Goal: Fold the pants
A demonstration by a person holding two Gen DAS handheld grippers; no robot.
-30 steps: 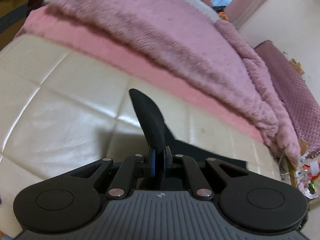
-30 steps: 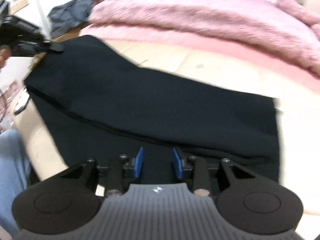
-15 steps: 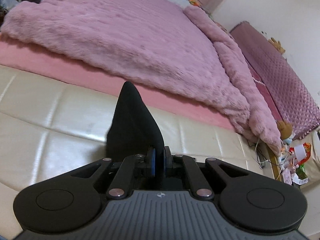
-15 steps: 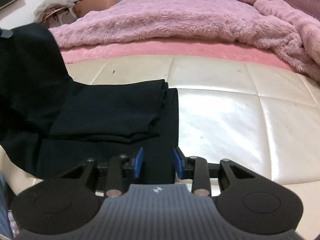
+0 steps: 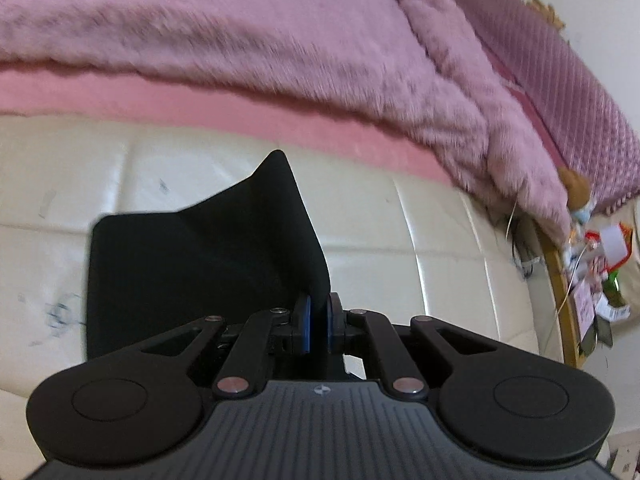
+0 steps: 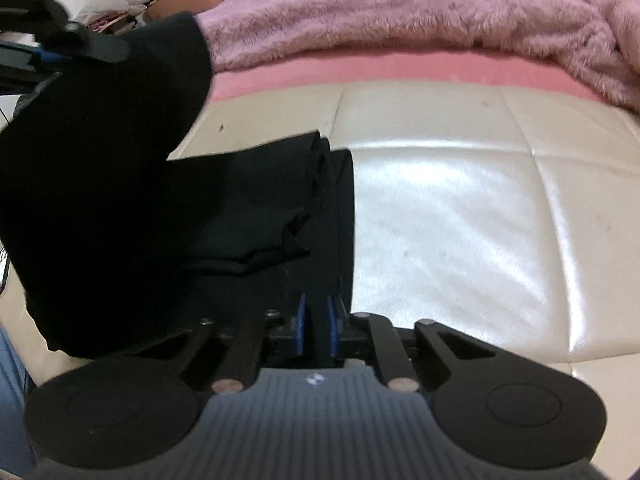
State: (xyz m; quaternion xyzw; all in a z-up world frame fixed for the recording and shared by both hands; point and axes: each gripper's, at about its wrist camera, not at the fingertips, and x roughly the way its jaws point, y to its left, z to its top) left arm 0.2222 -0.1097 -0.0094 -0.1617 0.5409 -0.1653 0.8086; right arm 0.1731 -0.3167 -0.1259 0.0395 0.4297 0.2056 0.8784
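1. The black pants (image 6: 240, 208) lie on the cream padded bench (image 6: 480, 200) at the foot of the bed, already doubled over, with their stacked edges ending about mid-bench.
2. The left gripper (image 5: 316, 320) is clamped on a raised flap of the pants (image 5: 208, 256). It looks held up so the cloth clears the layers below as it is carried over.
3. The right gripper (image 6: 316, 324) has just been closing, and cloth sits between its blue pads at the near right corner of the pile. I'd say it is pinning or taking up that corner so both ends move together.
4. In the right wrist view the lifted part hangs as a dark sheet at far left, under the other gripper (image 6: 60, 40).
5. To the right of the pants the bench is bare and shiny, with plenty of room to lay a fold.
6. At the far side, the pink mattress edge (image 5: 200, 96) and fluffy blanket (image 5: 240, 24) border the bench closely; a swing that way could snag the pile.
7. The near bench edge lies just beneath both grippers, so cloth could slip off there.
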